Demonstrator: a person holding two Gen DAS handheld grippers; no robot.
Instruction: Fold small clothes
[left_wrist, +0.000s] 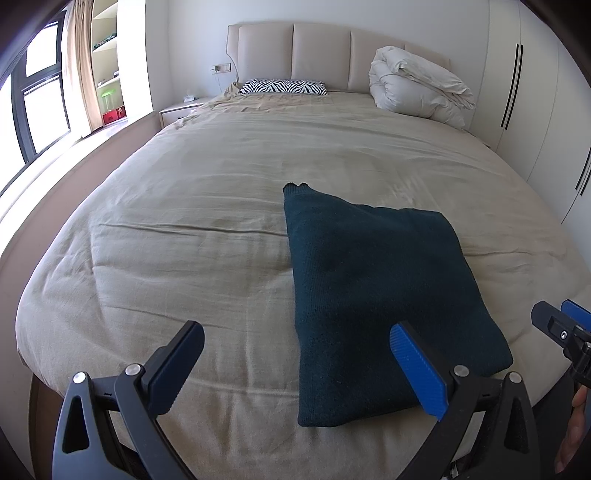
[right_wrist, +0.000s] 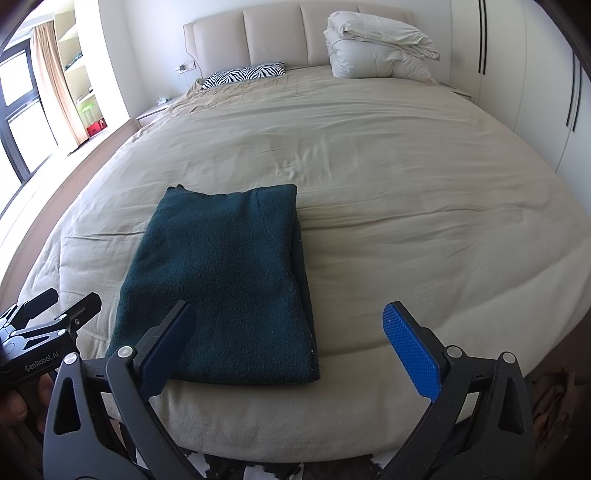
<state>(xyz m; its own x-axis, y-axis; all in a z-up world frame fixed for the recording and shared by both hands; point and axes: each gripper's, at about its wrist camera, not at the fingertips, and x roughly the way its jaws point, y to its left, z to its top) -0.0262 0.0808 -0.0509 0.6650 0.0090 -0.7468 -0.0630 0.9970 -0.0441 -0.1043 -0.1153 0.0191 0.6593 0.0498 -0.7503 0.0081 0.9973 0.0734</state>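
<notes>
Both claws — left (left_wrist: 295, 369) and right (right_wrist: 291, 347) — gape empty by the bed's (left_wrist: 184, 184) near edge; pinch the sweater's (left_wrist: 362, 280) near corners together, fold away evenly.

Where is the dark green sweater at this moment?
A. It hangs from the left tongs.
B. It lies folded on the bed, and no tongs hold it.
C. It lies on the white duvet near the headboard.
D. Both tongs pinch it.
B: the sweater lies folded flat on the bed, while the left tongs and the right tongs are open and empty.
</notes>
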